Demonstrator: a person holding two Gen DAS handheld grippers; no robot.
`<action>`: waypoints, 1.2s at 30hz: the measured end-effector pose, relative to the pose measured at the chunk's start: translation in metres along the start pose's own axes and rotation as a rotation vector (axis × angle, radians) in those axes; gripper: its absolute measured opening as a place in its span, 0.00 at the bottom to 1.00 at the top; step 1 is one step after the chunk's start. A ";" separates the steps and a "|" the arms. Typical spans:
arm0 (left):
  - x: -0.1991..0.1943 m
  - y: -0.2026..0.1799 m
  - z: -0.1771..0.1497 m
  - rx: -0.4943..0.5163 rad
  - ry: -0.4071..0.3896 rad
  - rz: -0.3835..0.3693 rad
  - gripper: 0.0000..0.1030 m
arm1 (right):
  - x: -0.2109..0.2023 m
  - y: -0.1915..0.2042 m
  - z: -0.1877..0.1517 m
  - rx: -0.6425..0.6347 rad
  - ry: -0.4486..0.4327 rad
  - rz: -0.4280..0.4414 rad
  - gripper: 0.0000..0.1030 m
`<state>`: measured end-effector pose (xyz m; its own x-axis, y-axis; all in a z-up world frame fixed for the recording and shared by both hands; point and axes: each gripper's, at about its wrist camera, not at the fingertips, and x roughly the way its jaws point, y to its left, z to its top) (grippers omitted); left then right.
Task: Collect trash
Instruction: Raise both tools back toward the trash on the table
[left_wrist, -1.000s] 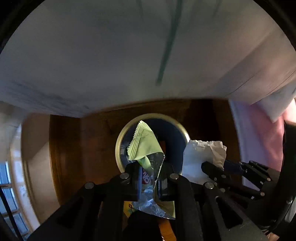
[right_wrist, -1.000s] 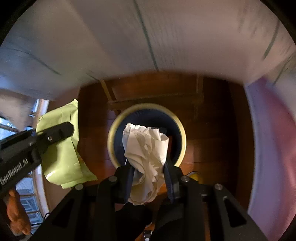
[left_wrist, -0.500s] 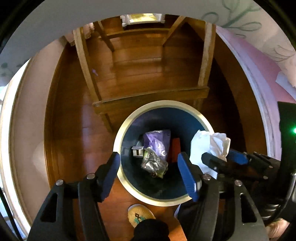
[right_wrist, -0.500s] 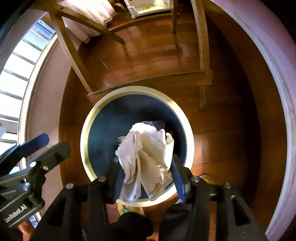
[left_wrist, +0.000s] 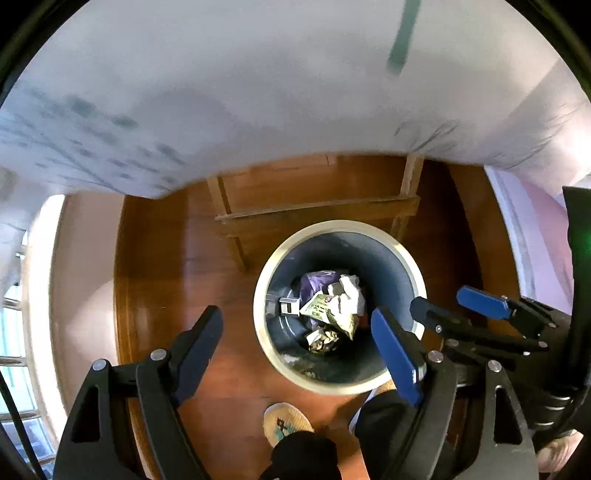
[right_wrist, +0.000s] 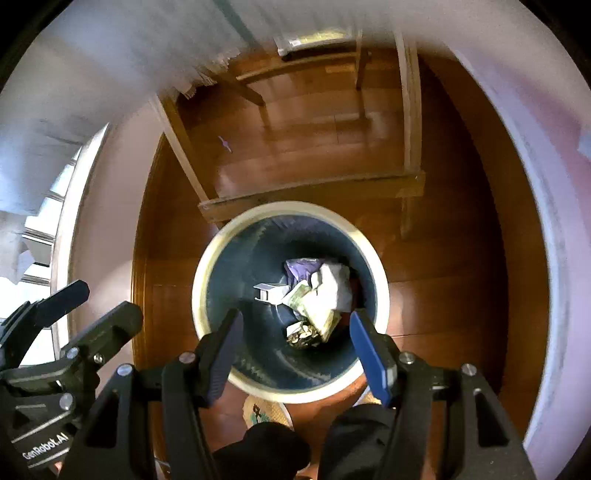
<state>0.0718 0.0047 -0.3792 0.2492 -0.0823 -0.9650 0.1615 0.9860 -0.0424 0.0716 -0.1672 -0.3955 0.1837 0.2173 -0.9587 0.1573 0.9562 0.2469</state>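
A round dark bin with a cream rim (left_wrist: 275, 262) (right_wrist: 207, 258) stands on the wooden floor below both grippers. Inside lie a crumpled white paper (left_wrist: 349, 295) (right_wrist: 332, 286), a green snack wrapper (left_wrist: 325, 308) (right_wrist: 314, 310), a purple wrapper (left_wrist: 314, 280) and a foil scrap (left_wrist: 321, 338). My left gripper (left_wrist: 297, 332) hangs above the bin's left edge, its jaws opening with nothing between them. My right gripper (right_wrist: 295, 332) hovers over the bin's near side, its jaws also opening and empty. Each gripper shows in the other's view: the right gripper (left_wrist: 458, 308) and the left gripper (right_wrist: 105, 301).
A wooden table frame (left_wrist: 317, 210) (right_wrist: 310, 192) stands just behind the bin, under a white patterned cloth (left_wrist: 258, 92). A patterned slipper (left_wrist: 284, 421) is on the floor at the bin's near side. A pink wall (right_wrist: 535, 221) runs along the right.
The left gripper let go of the green wrapper and the right gripper let go of the white paper; both pieces now lie in the bin. Both grippers stand wide apart and lower.
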 end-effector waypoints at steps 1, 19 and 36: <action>-0.011 0.002 0.001 -0.004 -0.005 -0.001 0.79 | -0.007 0.003 0.000 -0.002 -0.004 -0.002 0.59; -0.296 0.039 0.063 0.050 -0.248 -0.038 0.79 | -0.280 0.075 0.011 -0.023 -0.206 -0.011 0.59; -0.431 0.050 0.161 0.011 -0.475 -0.107 0.79 | -0.458 0.113 0.088 -0.079 -0.600 -0.075 0.59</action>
<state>0.1266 0.0660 0.0763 0.6381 -0.2429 -0.7306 0.2197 0.9669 -0.1296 0.0911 -0.1759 0.0835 0.6929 0.0227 -0.7206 0.1224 0.9813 0.1485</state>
